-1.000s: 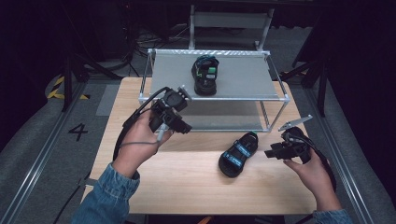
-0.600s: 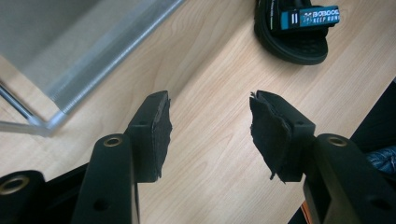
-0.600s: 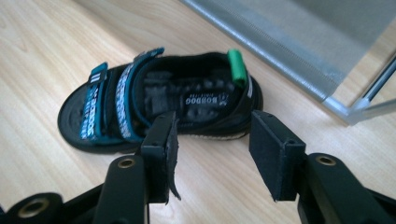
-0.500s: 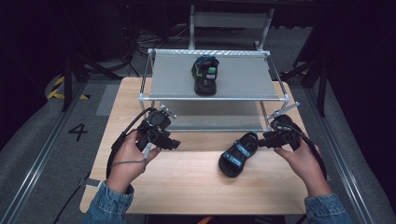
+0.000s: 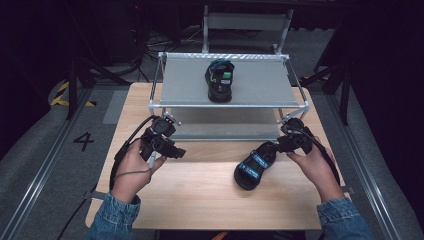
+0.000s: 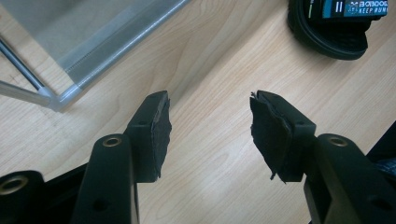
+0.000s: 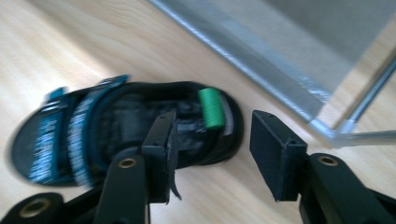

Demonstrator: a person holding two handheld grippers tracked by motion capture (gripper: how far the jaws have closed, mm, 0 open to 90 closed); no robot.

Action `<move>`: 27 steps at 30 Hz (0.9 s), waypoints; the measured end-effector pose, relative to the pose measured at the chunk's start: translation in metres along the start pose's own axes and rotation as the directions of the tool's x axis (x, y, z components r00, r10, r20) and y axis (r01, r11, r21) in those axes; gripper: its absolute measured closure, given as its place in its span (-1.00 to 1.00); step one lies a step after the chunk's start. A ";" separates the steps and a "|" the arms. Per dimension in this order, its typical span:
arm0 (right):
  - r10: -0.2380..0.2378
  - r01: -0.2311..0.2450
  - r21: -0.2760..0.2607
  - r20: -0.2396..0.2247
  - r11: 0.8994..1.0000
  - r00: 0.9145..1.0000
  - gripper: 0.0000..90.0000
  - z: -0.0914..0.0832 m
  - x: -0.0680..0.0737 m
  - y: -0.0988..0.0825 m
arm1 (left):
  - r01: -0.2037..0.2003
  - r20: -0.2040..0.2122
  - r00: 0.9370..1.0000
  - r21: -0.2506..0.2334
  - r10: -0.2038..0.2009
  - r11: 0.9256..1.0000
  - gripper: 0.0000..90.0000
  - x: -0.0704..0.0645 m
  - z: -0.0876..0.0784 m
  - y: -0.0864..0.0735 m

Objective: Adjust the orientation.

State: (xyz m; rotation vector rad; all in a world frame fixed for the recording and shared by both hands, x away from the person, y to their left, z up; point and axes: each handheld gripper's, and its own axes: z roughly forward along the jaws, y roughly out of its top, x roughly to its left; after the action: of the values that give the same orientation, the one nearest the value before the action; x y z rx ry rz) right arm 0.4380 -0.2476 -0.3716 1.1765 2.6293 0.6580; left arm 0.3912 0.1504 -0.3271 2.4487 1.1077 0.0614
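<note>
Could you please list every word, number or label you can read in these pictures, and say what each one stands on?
"4": painted on the grey floor left of the table.
"BOBDOG" above "KEEP RUNN", cut off by the picture's edge: on the blue strap of the sandal on the table, seen in the left gripper view.
Print on that sandal's straps in the high view: too small to read.
Green label on the sandal on the rack: too small to read.

Bare table (image 5: 200, 195); rack (image 5: 230, 106) behind
</note>
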 end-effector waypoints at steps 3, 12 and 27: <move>0.013 -0.013 0.011 -0.004 1.000 1.000 0.35 0.005 -0.003 0.003 | -0.007 0.006 1.000 0.007 0.007 1.000 0.05 0.001 0.003 0.000; -0.035 0.035 0.012 0.018 0.999 0.999 0.94 -0.009 0.008 0.003 | 0.015 0.019 1.000 -0.001 -0.015 1.000 0.08 0.006 0.005 0.001; 0.025 -0.023 0.061 -0.044 0.998 0.999 0.93 -0.052 0.038 -0.061 | 0.009 0.047 0.999 0.035 -0.010 0.999 0.09 0.002 0.020 0.012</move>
State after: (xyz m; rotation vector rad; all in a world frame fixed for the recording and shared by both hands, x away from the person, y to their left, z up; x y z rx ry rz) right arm 0.3543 -0.2718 -0.3540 1.2257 2.6936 0.6199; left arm 0.4052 0.1368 -0.3402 2.4625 1.1085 -0.0192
